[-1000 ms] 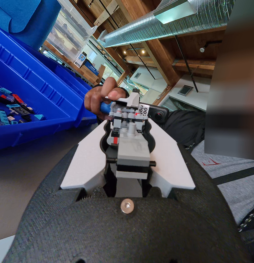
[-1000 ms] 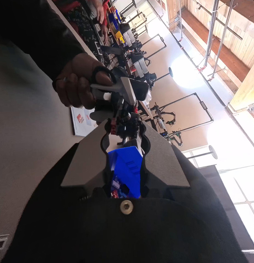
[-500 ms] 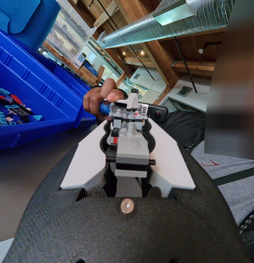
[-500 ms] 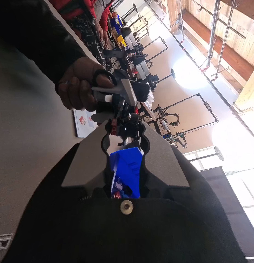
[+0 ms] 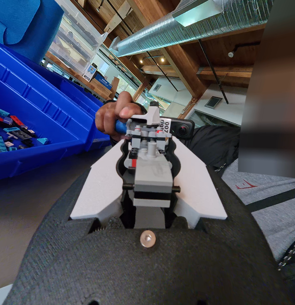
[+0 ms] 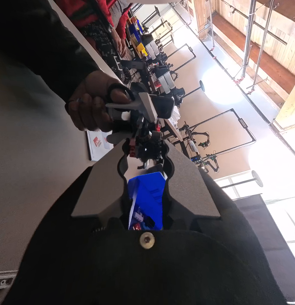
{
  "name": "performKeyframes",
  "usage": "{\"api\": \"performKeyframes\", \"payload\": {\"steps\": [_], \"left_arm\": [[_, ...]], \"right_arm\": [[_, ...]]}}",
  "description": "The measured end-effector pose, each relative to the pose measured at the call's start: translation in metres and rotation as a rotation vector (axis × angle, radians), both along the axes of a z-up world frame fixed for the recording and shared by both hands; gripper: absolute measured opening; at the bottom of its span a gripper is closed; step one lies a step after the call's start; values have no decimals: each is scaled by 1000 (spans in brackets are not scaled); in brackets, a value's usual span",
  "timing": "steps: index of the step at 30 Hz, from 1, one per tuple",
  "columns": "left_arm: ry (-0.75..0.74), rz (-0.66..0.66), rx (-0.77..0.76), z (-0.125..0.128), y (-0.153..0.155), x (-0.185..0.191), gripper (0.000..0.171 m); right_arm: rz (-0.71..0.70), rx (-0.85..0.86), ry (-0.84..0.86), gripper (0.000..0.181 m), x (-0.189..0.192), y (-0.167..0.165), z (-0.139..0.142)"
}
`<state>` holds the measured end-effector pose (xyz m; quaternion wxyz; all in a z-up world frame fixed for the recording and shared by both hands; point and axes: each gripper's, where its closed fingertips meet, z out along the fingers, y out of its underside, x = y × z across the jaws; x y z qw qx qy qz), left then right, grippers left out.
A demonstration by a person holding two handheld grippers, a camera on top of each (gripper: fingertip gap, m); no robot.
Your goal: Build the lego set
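A grey, black and white lego model (image 5: 151, 175) with small red accents lies lengthwise between the white fingers of my left gripper (image 5: 148, 142), which is shut on it. My right gripper (image 5: 143, 122), held by a hand, meets the model's far end. In the right wrist view my right gripper (image 6: 145, 146) has its fingertips closed on the dark end of the model (image 6: 150, 151). The left gripper (image 6: 132, 122) and the hand holding it show just beyond. Both grippers hold the model above the table.
A blue bin (image 5: 44, 105) with several loose lego pieces (image 5: 16, 133) stands on the grey table (image 5: 28, 206) at the left; it also shows between the right fingers (image 6: 148, 189). An instruction booklet (image 6: 97, 145) lies on the table. Another person (image 6: 110, 24) stands farther along it. Less than 4 cm separates the two grippers' tips.
Both grippers keep their hold on the model. The pair has shifted slightly, so the bin and the background slide a little in both views.
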<state>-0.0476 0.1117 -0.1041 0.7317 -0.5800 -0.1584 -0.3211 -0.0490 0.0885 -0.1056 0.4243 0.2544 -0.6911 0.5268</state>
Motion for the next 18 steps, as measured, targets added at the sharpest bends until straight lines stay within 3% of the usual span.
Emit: {"api": "performKeyframes", "payload": {"steps": [3, 6, 10, 18], "left_arm": [[23, 22, 0, 2, -1, -1, 50], [45, 37, -4, 3, -1, -1, 50], [111, 82, -25, 5, -2, -3, 50], [304, 244, -28, 19, -19, -13, 50]], "right_arm": [[-18, -31, -2, 40, -3, 0, 3], [-11, -33, -17, 54, -3, 0, 3], [-22, -38, -73, 60, -7, 2, 3], [-68, -51, -348, 67, -21, 0, -2]]}}
